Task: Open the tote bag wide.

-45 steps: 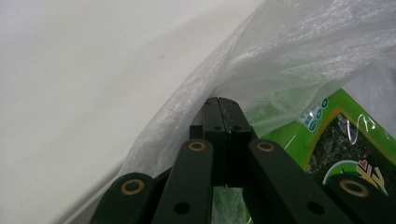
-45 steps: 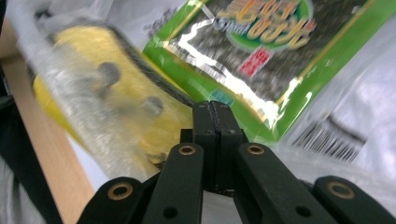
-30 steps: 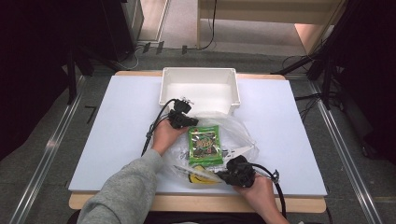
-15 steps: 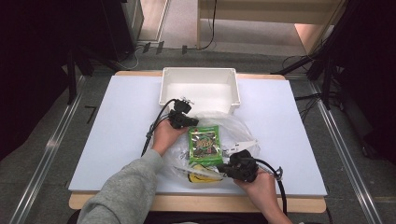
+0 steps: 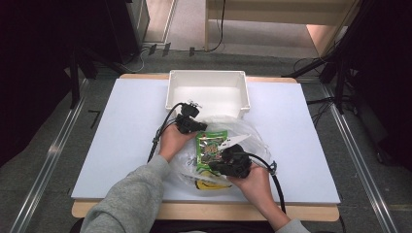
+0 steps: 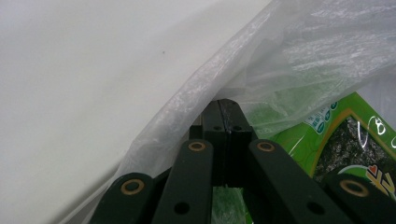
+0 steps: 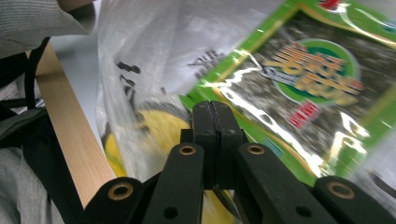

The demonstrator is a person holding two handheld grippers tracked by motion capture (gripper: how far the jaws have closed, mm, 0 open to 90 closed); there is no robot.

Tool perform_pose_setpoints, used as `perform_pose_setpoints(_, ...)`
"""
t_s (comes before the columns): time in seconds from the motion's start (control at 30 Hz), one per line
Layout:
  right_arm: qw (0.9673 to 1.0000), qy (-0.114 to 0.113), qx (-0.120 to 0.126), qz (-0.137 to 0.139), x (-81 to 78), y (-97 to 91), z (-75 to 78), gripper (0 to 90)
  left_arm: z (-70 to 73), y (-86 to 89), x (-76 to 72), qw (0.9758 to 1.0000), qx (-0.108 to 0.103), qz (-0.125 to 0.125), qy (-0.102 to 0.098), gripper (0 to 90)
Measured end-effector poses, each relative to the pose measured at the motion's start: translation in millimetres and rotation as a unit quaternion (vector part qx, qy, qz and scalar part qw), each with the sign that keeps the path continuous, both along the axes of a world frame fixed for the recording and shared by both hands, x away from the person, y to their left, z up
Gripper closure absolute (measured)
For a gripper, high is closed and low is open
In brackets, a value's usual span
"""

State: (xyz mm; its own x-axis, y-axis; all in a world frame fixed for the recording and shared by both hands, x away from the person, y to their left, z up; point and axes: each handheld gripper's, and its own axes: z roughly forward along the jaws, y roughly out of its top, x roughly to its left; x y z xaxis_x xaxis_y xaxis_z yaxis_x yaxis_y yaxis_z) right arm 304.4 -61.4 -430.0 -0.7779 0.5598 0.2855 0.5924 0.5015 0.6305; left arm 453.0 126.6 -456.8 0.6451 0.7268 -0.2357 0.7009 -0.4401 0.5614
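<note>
A clear plastic bag (image 5: pixel 248 133) lies crumpled on the white table (image 5: pixel 121 121), with a green seaweed packet (image 5: pixel 210 144) and a yellow item (image 5: pixel 209 185) at it. My left gripper (image 5: pixel 200 127) sits at the bag's far left edge. Its jaws are shut, and the film (image 6: pixel 187 100) runs into the closed tips (image 6: pixel 223 106). My right gripper (image 5: pixel 214 165) is at the packet's near side, pointing left. Its jaws are shut with nothing visibly between them (image 7: pixel 214 108). Just beyond them are the packet (image 7: pixel 299 79) and the yellow item (image 7: pixel 156 126).
A white bin (image 5: pixel 209 76) stands just behind the bag at the back middle. The table's wooden front edge (image 5: pixel 194 209) runs close under my right hand. A grey sleeve (image 5: pixel 126 204) crosses the near left. Bare table lies to both sides.
My right gripper has moved away from the front edge, up and left toward the green packet. The left gripper has stayed at the bag's edge.
</note>
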Motion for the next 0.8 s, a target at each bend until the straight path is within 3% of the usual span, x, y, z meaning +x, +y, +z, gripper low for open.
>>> perform_pose_setpoints(0.23,0.9997,0.005,-0.011,0.022,-3.5,18.0,-12.4,90.0,0.2,-1.1,0.1,1.0,0.002,-0.001,0.0,90.0)
perform_pose_setpoints(0.8,0.998,0.036,-0.014,0.05,-21.8,27.3,-36.8,90.0,-1.5,-4.3,1.8,1.0,0.0,0.0,0.001,90.0)
